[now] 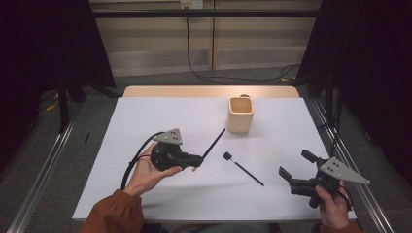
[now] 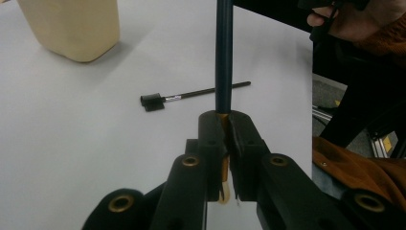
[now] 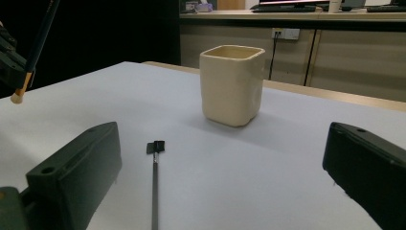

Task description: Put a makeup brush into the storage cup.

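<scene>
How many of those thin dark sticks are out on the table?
2. One pencil is clamped in the left gripper, its tip pointing toward the beige cup. The other stick, with a small black head, lies flat on the white table between the two grippers.

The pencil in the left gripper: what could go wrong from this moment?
1. The left gripper pinches the pencil only near its eraser end, so the long free shaft may swing or slip when tilted.
2. The cup has a narrow square mouth; a slanted tip might hit its rim and tip it.
3. The black brush lies loose between the grippers; the open right gripper or a sleeve could push it away.
</scene>
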{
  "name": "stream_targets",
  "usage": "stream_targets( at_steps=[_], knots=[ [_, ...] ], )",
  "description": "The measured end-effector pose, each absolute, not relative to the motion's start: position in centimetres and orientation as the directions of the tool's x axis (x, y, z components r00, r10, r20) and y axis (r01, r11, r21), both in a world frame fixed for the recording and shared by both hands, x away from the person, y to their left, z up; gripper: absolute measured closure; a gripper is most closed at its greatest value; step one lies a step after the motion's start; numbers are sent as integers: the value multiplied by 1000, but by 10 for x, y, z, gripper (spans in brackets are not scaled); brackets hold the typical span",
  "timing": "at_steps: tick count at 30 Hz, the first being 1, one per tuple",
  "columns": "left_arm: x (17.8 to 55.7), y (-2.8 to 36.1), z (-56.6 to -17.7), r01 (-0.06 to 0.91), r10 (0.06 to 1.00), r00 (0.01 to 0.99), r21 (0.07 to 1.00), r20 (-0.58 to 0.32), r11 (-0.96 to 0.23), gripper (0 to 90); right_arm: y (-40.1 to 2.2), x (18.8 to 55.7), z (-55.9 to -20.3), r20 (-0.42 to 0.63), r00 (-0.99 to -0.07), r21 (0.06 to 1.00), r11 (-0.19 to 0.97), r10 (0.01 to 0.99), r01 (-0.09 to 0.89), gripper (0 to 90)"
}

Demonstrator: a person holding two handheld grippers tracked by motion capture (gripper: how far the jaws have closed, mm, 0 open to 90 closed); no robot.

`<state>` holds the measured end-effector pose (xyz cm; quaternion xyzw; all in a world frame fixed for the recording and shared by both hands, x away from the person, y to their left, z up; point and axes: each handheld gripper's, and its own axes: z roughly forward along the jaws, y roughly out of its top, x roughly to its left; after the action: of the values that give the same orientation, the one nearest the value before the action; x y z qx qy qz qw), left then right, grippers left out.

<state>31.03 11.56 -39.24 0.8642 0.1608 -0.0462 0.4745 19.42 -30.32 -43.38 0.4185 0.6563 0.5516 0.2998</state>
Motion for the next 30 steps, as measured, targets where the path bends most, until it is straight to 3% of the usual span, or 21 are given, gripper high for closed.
stream_targets(
  at_steps=[30],
  knots=[
    [298,79,-371,240,106,967,689,-232,-684,846,-303,194,-434,64,-472,976,44,879,214,0]
  ],
)
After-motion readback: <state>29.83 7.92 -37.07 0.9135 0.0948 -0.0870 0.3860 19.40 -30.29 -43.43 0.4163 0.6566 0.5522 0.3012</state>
